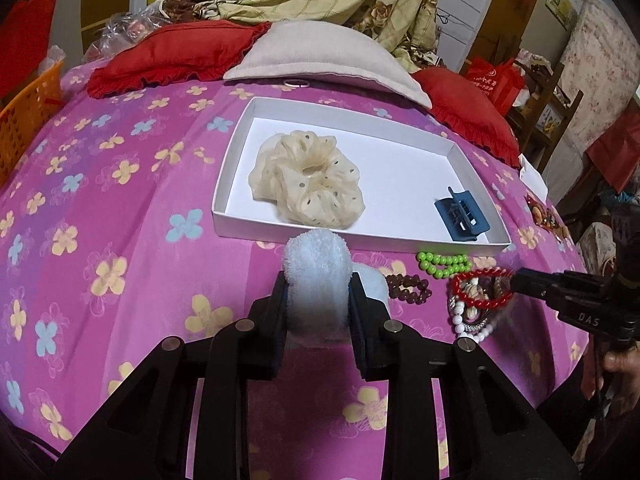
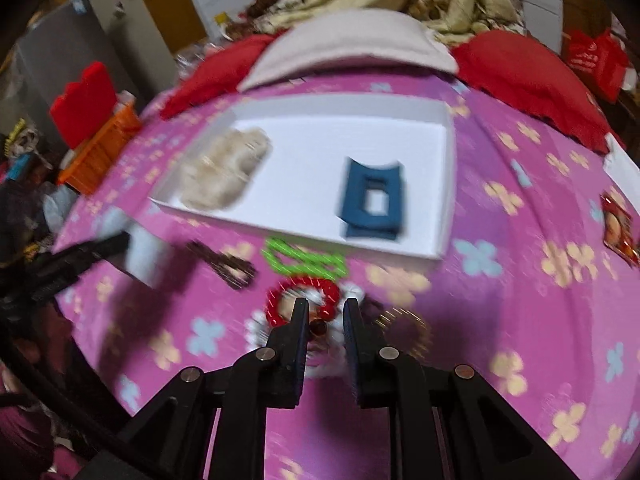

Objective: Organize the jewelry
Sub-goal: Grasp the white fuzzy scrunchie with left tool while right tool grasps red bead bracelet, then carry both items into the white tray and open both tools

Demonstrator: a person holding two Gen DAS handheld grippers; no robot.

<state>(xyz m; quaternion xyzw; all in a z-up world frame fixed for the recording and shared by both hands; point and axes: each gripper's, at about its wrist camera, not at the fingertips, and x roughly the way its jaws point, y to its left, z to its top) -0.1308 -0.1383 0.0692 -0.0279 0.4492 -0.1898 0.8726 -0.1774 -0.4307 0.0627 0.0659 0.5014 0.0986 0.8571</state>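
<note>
left gripper (image 1: 318,296) pinching fluffy pale-blue scrunchie (image 1: 316,264), just before shallow white cardboard tray (image 1: 360,114) | right gripper (image 2: 325,322) pinching red bead bracelet (image 2: 280,300), loop stretched sideways along the tray's near edge

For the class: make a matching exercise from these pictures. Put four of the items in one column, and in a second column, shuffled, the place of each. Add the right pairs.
Items
1. cream scrunchie
2. blue hair clip
3. white fluffy scrunchie
4. green beads

Places
A. on the bedspread, just in front of the tray
B. between the left gripper's fingers
C. in the white tray, left part
D. in the tray, near right corner

Pairs: 1-C, 2-D, 3-B, 4-A
</note>
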